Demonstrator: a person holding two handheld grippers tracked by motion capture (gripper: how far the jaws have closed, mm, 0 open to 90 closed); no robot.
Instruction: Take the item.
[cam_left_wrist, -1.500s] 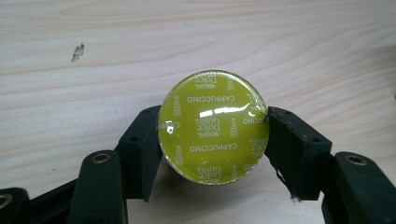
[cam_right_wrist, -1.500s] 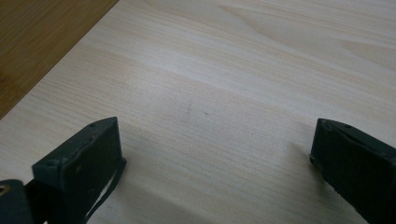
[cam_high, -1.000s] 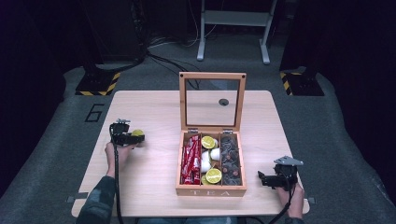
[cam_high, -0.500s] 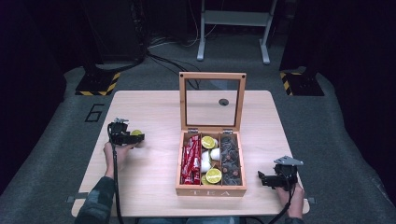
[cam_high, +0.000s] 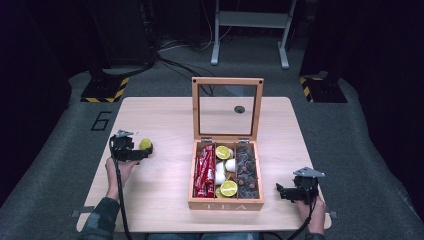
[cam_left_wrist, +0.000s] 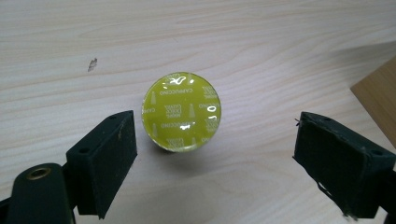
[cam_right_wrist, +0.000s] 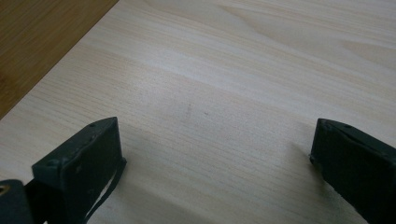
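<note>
The left gripper (cam_left_wrist: 212, 158) has its jaws spread wide, and they have just been opening; the yellow-green capsule (cam_left_wrist: 181, 112) sits on the table (cam_left_wrist: 243, 42) just ahead of them, nearer the left-hand jaw in the left gripper view, with neither pad pressing on it. Its foil top faces the camera and carries small white print that reads as cappuccino. In the high view the same left gripper (cam_high: 131, 150) lies at the left part of the table with the capsule (cam_high: 145, 144) right at its tip, on the side toward the tea box (cam_high: 226, 205). That wooden box stands well apart from this gripper, toward the table's middle, its glass-paned lid (cam_high: 227, 109) raised upright at the far side. Inside, the compartment nearest the left gripper holds red sachets (cam_high: 204, 171), the middle one holds white capsules (cam_high: 221, 170) and two more yellow-green capsules (cam_high: 229, 188), and the farthest one holds dark capsules (cam_high: 246, 172). Beyond the box, near the table's right front edge, the right gripper (cam_high: 286, 192) rests in the person's right hand (cam_high: 314, 216). In the right gripper view its jaws also stand wide apart over bare wood (cam_right_wrist: 219, 93), with nothing between them, and a darker wooden surface (cam_right_wrist: 42, 42) fills that view's upper left corner.
</note>
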